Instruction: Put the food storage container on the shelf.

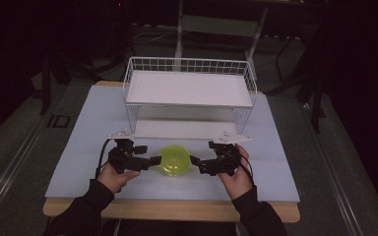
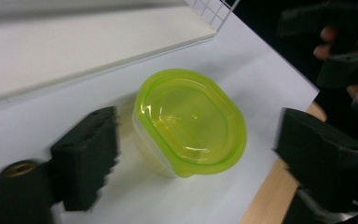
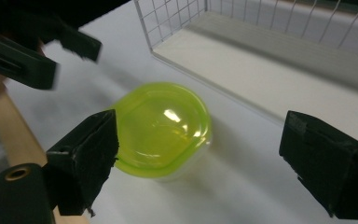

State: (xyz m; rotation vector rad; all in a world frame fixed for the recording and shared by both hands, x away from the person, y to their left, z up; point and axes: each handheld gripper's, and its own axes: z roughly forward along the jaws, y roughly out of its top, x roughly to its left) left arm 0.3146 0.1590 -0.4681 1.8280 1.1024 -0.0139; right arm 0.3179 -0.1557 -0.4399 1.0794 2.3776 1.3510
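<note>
High view: lidded yellow-green plastic container (image 1: pixel 173 160) sits on white table (image 1: pixel 93 123), near edge, just in front of white wire shelf rack (image 1: pixel 189 93). Left gripper (image 1: pixel 153 161) and right gripper (image 1: pixel 193 160) flank it on either side.

Left gripper view: jaws spread wide, container (image 2: pixel 189 122) between them, pads apart from it.

Right gripper view: jaws agape, container (image 3: pixel 161 128) between them, untouched; rack (image 3: pixel 270 56) at far right.

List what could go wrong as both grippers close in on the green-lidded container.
1. The container is rounded with a smooth green lid; the left gripper and right gripper, both open, could squeeze it off-centre and make it slip or tip.
2. It sits close before the white wire shelf; a lift could catch the shelf's front edge.
</note>
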